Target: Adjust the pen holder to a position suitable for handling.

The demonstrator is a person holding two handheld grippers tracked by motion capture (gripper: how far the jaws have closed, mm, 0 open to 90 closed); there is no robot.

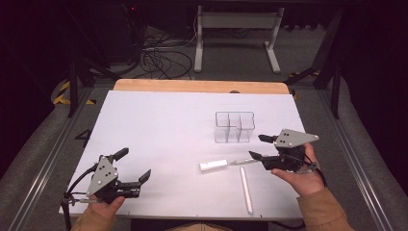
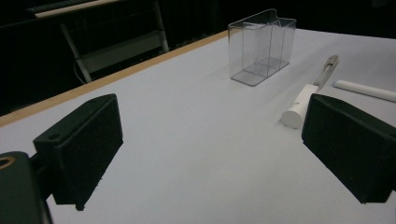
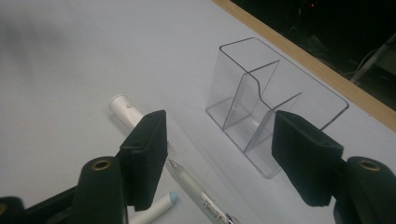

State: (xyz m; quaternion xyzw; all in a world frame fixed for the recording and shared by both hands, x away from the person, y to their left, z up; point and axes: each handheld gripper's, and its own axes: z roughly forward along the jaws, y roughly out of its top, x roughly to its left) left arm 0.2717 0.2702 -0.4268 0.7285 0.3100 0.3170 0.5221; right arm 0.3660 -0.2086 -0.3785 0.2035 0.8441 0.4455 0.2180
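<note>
A clear plastic organizer (image 1: pixel 234 127) with several compartments stands upright right of the table's centre, also seen as the organizer (image 2: pixel 261 46) and the organizer (image 3: pixel 261 107). In front of it lie a short white marker (image 1: pixel 213 166), a translucent pen (image 1: pixel 242 162) and a long white stick pen (image 1: pixel 246 190). My right gripper (image 1: pixel 258 147) hovers open just right of the translucent pen (image 3: pixel 196 186), nothing between its jaws. The white marker (image 3: pixel 125 108) lies beyond its left jaw. My left gripper (image 1: pixel 133 164) is open and empty at the front left, far from the white marker (image 2: pixel 299 105).
The white sheet (image 1: pixel 159 125) covers the table, with a wooden edge (image 1: pixel 202 85) at the far side. Beyond it are a white desk frame (image 1: pixel 235 33) and cables (image 1: pixel 161 57) on the floor. Bare sheet stretches between the two grippers.
</note>
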